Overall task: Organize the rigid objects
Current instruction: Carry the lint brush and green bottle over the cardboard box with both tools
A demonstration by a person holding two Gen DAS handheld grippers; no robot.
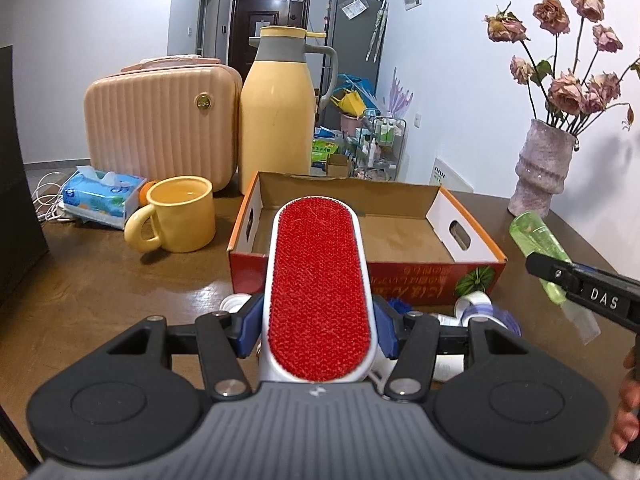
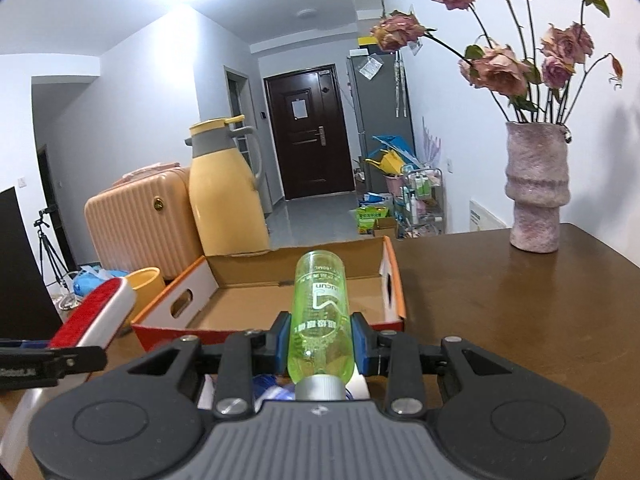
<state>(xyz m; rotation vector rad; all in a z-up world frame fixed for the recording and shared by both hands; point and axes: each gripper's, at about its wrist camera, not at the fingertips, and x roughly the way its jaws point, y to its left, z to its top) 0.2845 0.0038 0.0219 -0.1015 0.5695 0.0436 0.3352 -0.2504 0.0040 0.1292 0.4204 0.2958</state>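
Bottle [image 2: 320, 320] clamped in right gripper [image 2: 320, 340], brush [image 1: 316, 300] in left gripper [image 1: 316, 332]; both aimed at box [image 1: 472, 236] at 12 o'clock, might collide.

Lint brush and green bottle held up before the open cardboard box

The red-faced lint brush [image 1: 318, 292], white-edged, lies lengthwise with its felt side up, its tip toward the cardboard box [image 1: 472, 216]. The translucent green bottle [image 2: 320, 316], silver cap nearest the camera, points base-first at the same box, which stands open on the brown table, its floor bare.
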